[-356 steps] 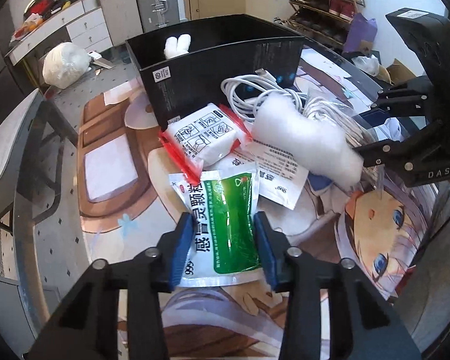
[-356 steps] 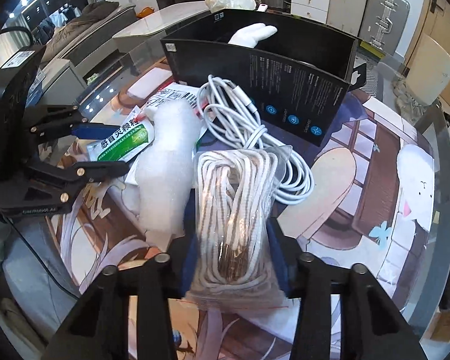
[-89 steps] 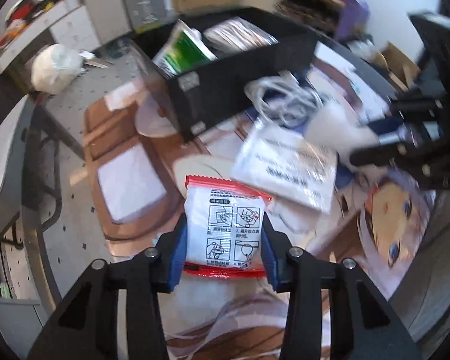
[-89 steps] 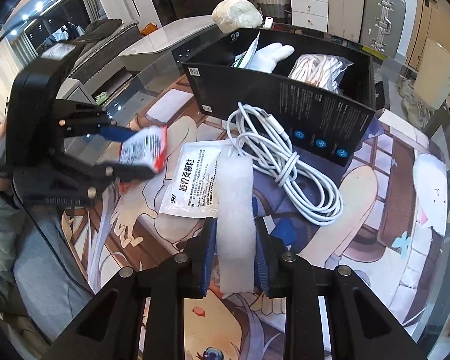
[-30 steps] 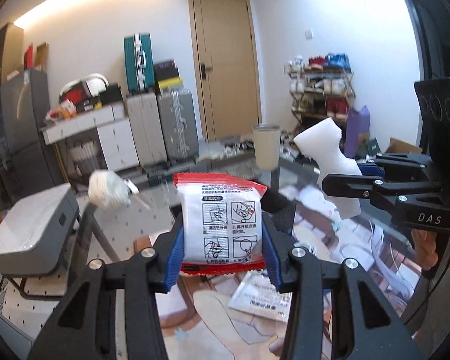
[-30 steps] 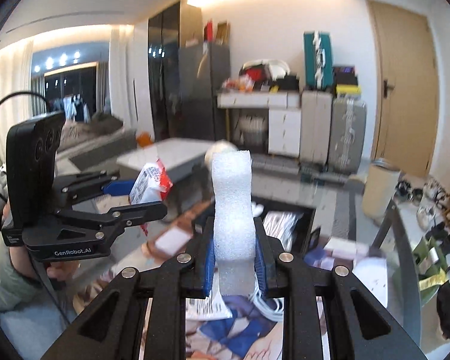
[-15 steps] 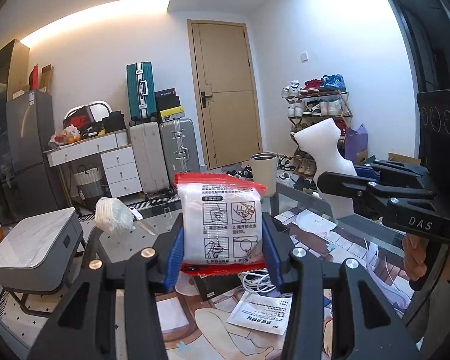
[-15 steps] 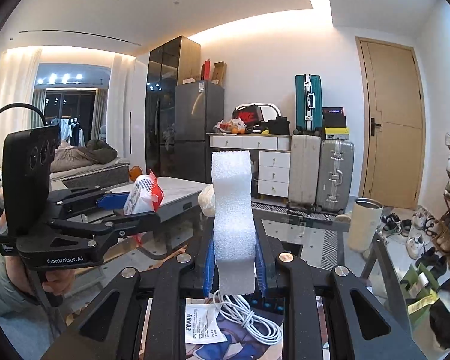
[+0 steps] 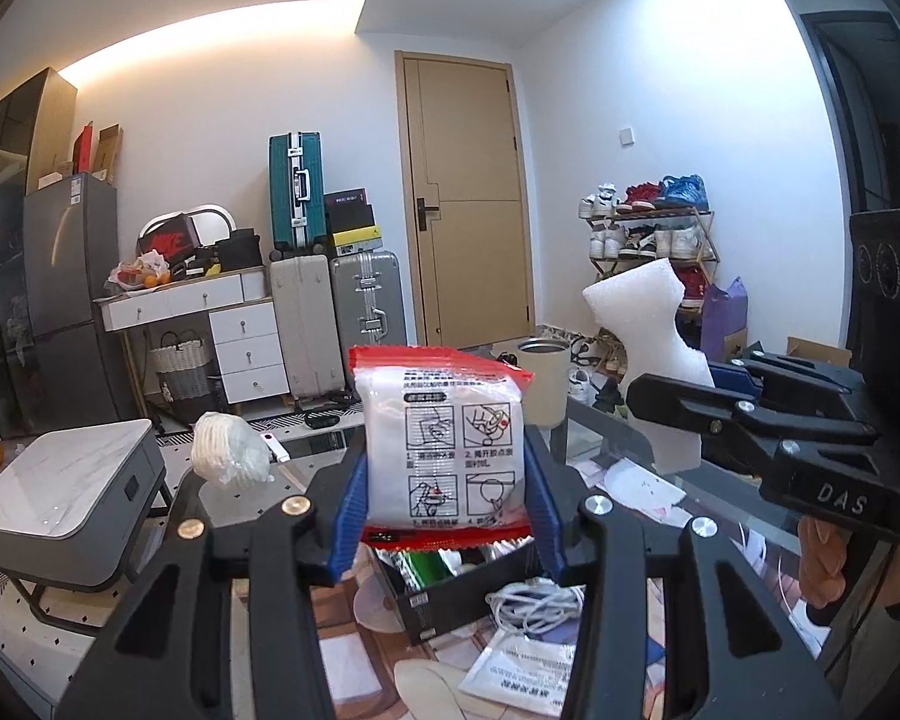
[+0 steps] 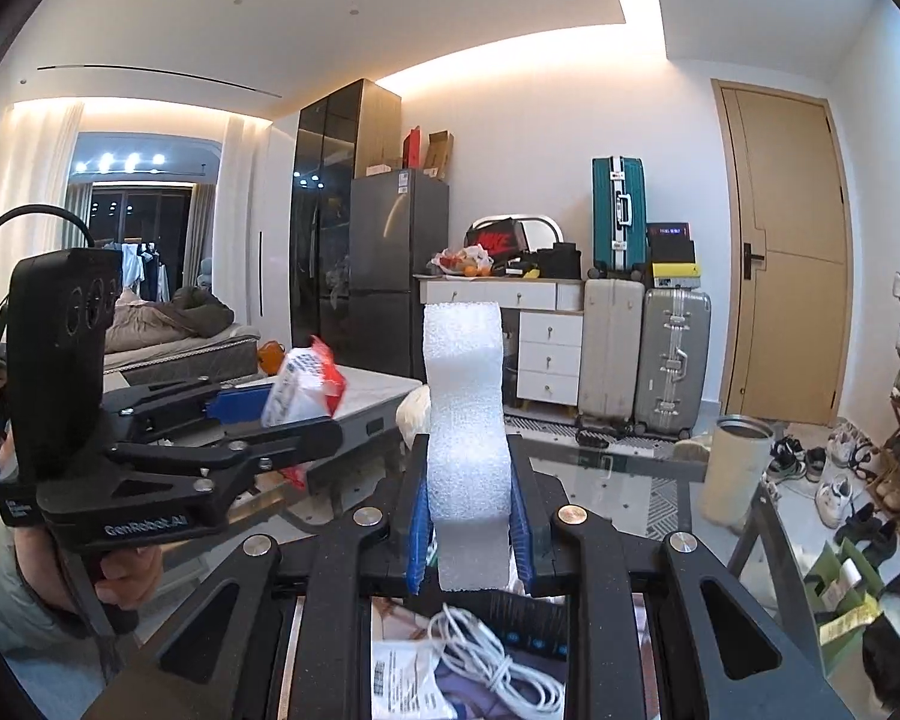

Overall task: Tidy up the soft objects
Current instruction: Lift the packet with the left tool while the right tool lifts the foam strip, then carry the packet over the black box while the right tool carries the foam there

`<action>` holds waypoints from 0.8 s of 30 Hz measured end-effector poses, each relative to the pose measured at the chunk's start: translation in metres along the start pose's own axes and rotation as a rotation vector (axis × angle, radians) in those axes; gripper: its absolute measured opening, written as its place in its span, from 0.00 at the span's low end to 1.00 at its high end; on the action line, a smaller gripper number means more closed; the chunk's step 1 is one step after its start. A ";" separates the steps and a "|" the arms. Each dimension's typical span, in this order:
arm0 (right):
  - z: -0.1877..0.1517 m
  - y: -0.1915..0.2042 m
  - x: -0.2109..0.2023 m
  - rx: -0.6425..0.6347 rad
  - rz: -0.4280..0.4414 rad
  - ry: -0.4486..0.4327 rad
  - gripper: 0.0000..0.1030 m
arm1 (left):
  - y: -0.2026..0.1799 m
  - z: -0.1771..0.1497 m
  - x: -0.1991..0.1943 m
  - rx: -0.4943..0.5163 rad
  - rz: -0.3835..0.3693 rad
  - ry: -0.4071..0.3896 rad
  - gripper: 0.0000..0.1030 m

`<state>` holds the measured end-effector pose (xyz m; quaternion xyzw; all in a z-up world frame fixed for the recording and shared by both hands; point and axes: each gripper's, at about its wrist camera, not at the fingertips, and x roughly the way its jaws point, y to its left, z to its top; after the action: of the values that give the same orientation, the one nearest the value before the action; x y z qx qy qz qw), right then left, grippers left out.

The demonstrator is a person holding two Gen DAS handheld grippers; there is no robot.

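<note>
In the left wrist view, the left gripper (image 9: pixel 444 516) is raised well above the desk (image 9: pixel 708 492), its blue-padded fingers (image 9: pixel 348 516) closed on the lower half of a red-edged packet (image 9: pixel 441 450) of white pads. The packet stands upright with its printed instructions facing the camera; the pinch low on its sides leaves the top free, which should suit lowering it end-first into a container. Below, between the fingers, lies the open black box (image 9: pixel 450 594), already holding a green sachet (image 9: pixel 426 567) and a clear bag. A coiled white cable (image 9: pixel 534 603) and a flat white sachet (image 9: pixel 528 669) lie on the desk just beside the box. The right gripper (image 9: pixel 690 384) shows at the right edge, level with the left one, carrying a white foam piece (image 9: pixel 648 354).

In the right wrist view, the right gripper (image 10: pixel 468 516) has its fingers (image 10: pixel 417 510) pressed in on the foam piece (image 10: pixel 465 414), narrowly parted with the foam squeezed between them. The foam stands upright and bends slightly above the pads, so it probably gives easily. Under the fingers, the box wall (image 10: pixel 528 612), the cable (image 10: pixel 498 660) and a sachet (image 10: pixel 408 684) are partly visible. The left gripper (image 10: pixel 294 408) hangs beside it at a like height, packet (image 10: pixel 303 384) in its grasp. Both loads seem lifted clear for carrying over the box.
</note>
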<state>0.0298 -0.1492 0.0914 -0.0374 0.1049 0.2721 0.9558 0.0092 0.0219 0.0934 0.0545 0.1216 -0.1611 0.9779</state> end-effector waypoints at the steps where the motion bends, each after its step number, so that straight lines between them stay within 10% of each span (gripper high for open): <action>1: 0.002 0.000 0.003 -0.002 -0.002 -0.002 0.21 | 0.001 0.003 0.004 -0.007 0.000 -0.003 0.45; 24: 0.024 -0.030 0.096 0.061 -0.075 0.034 0.21 | 0.038 0.026 0.107 -0.149 0.010 0.029 0.45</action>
<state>0.1295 -0.1227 0.0940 -0.0165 0.1279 0.2320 0.9641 0.1256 0.0212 0.0940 -0.0157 0.1473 -0.1458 0.9782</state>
